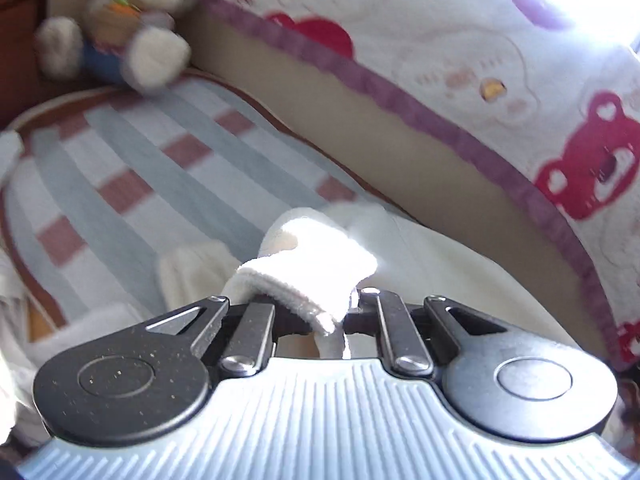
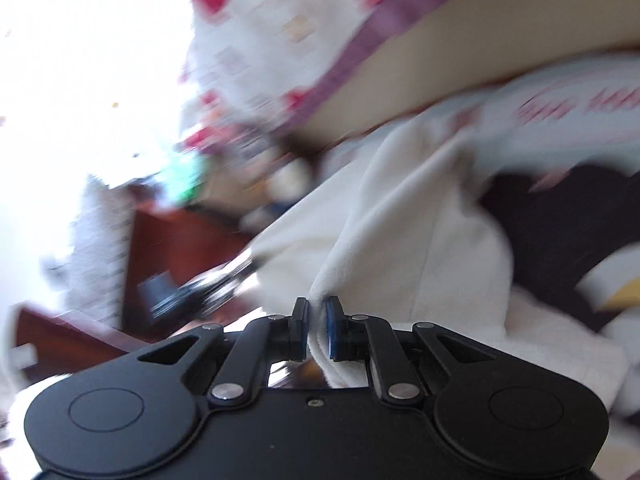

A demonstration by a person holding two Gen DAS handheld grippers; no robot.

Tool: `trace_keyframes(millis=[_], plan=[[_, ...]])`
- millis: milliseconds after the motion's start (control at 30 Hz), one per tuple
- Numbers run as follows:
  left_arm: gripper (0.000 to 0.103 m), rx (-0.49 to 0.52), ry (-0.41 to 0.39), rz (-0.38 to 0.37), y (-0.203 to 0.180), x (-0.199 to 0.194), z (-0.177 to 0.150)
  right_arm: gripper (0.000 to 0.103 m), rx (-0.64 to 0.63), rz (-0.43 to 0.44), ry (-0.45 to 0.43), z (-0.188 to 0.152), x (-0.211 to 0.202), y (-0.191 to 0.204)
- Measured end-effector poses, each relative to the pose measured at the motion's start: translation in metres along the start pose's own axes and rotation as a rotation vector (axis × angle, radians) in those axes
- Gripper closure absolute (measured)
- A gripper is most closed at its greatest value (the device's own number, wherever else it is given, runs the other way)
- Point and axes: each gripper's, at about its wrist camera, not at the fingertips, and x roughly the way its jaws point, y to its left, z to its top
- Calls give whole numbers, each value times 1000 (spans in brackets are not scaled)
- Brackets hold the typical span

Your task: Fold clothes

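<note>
Plush rabbit (image 1: pixel 120 36) seated at far corner of striped cushion (image 1: pixel 132 168). Bear-print blanket (image 1: pixel 500 60), purple-edged, draped behind.

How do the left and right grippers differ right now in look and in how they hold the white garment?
The left gripper has a ribbed silver body; the right gripper is all black. A thick rolled cuff of the white garment hides the left's fingers; the right's blue-padded fingers show plainly, pinching a thin fold. Both are shut on the fabric.
</note>
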Motion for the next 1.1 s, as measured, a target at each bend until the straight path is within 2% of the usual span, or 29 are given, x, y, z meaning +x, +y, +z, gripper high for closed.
trace_keyframes(millis=[67, 133, 167, 200, 267, 367, 467, 533, 600, 667, 700, 800, 833, 867, 933, 967, 1000, 1033, 1067, 1100], plan=[[90, -47, -12, 110, 11, -2, 0, 91, 23, 67, 92, -17, 25, 6], [89, -75, 48, 210, 19, 3, -7, 91, 4, 34, 183, -33, 59, 5], [89, -58, 96, 207, 17, 5, -14, 91, -15, -10, 224, -42, 77, 2], [89, -40, 134, 173, 12, 7, -22, 91, -31, -59, 264, -50, 95, -2], [76, -8, 203, 87, 0, 7, -37, 91, -27, -92, 321, -59, 124, -10], [60, 52, 261, -100, -29, 4, -50, 91, -16, -62, 368, -63, 156, -11], [51, 192, 300, -161, -66, 9, -59, 91, -63, -10, 395, -66, 176, 7], [51, 242, 322, -213, -84, 14, -63, 91, -77, 23, 409, -66, 189, 15], [51, 232, 328, -304, -94, 13, -65, 91, -91, 27, 413, -65, 198, 19], [49, 243, 298, -379, -103, 6, -65, 91, -105, 15, 409, -65, 204, 21], [48, 266, 274, -406, -108, 0, -64, 91, -107, 20, 406, -64, 207, 21], [28, 357, 299, -411, -127, 2, -70, 91, -146, 58, 400, -65, 208, 26], [21, 369, 339, -398, -131, 10, -74, 91, -170, 73, 400, -66, 206, 29], [20, 362, 404, -372, -133, 24, -81, 91, -190, 83, 400, -66, 205, 32], [20, 323, 535, -322, -131, 54, -97, 91, -222, 89, 397, -64, 202, 37], [21, 309, 570, -297, -130, 66, -104, 91, -231, 83, 389, -62, 199, 37], [24, 308, 572, -271, -128, 74, -110, 90, -240, 63, 381, -60, 197, 35], [44, 307, 575, -244, -127, 83, -117, 90, -252, 34, 373, -58, 196, 34], [75, 324, 560, -214, -126, 88, -121, 86, -263, 4, 365, -54, 191, 31], [88, 360, 525, -179, -126, 89, -122, 85, -276, -28, 353, -51, 185, 27]])
